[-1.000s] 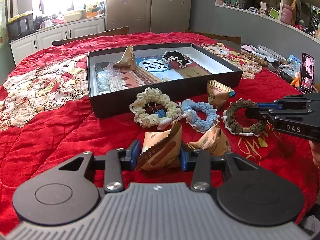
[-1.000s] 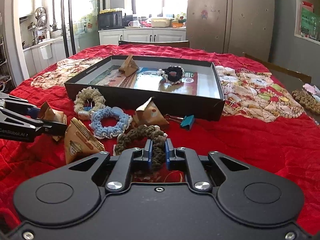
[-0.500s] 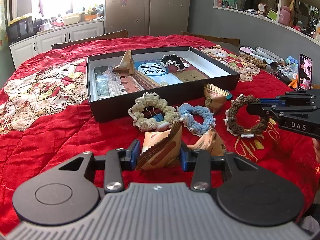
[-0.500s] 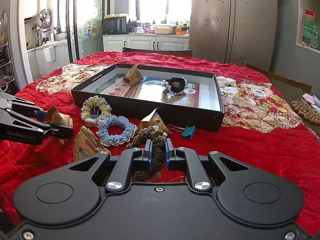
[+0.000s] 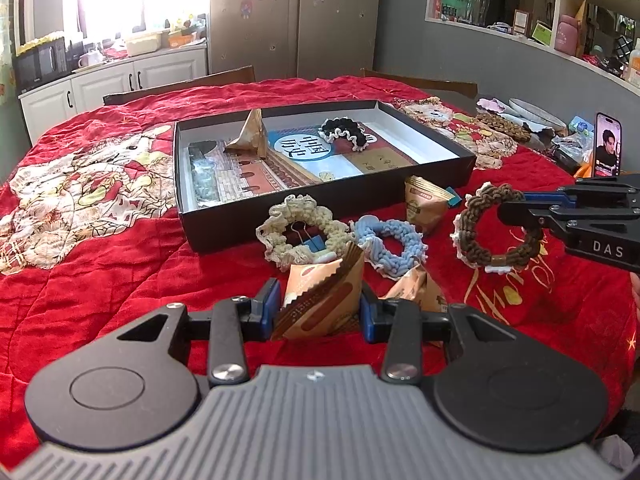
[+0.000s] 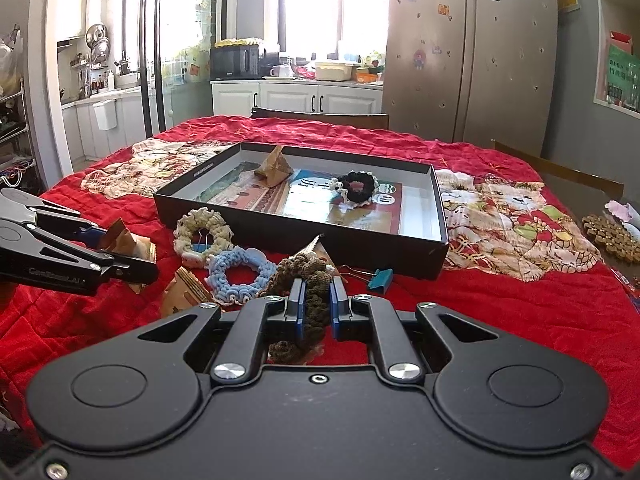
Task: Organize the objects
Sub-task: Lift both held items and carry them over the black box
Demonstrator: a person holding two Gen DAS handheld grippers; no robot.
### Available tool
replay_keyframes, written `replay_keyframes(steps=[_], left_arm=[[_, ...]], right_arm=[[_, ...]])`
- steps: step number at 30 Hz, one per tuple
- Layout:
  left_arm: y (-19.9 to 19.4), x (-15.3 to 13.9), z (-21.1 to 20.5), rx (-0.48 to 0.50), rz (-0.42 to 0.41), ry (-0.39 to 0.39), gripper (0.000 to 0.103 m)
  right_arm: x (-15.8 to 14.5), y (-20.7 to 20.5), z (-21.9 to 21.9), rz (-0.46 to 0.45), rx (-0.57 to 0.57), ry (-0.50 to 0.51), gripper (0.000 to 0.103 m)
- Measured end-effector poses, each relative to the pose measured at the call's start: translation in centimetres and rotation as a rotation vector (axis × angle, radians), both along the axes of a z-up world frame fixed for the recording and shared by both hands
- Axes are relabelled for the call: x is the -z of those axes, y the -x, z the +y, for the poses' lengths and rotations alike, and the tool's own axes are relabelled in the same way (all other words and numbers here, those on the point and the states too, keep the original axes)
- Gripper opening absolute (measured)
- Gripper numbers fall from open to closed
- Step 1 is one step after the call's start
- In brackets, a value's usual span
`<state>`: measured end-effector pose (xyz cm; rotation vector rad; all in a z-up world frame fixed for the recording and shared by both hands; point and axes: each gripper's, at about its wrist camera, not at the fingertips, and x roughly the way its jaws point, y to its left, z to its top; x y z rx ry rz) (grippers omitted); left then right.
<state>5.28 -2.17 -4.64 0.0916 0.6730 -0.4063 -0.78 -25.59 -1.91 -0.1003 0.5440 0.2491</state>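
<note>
Worktop [image 5: 100,280] status: I see a red quilted cover carrying a shallow black box [image 5: 320,200] with its open side up. Inside the box I note one tan pyramid packet [image 5: 248,136] and a black scrunchie [image 5: 346,134] lying on printed sheets.

My left hand-held gripper [image 5: 318,308] is clamped on a tan snack packet [image 5: 320,304], both blue pads pressed against its sides, in front of the box and outside it.

My right hand-held gripper [image 6: 315,304] is closed narrow on a brown scrunchie [image 6: 308,280]; in the left wrist view the ring hangs from the fingertips, clear of the cover, to the right of the box.

Items on the cover just in front of the box wall: a cream scrunchie [image 5: 300,232] ringing a binder clip, a blue scrunchie [image 5: 390,246] touching it, and two further tan packets. A blue binder clip [image 6: 380,280] lies near the box's right front corner.
</note>
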Motion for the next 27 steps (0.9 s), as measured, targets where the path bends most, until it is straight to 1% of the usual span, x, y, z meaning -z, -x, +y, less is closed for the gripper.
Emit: replay_keyframes(steps=[27], left_arm=[[-0.1, -1.7, -0.4, 0.011, -0.051, 0.003, 0.043]], right_arm=[[-1.4, 0.5, 0.2, -0.033, -0.022, -0.011, 0.012]])
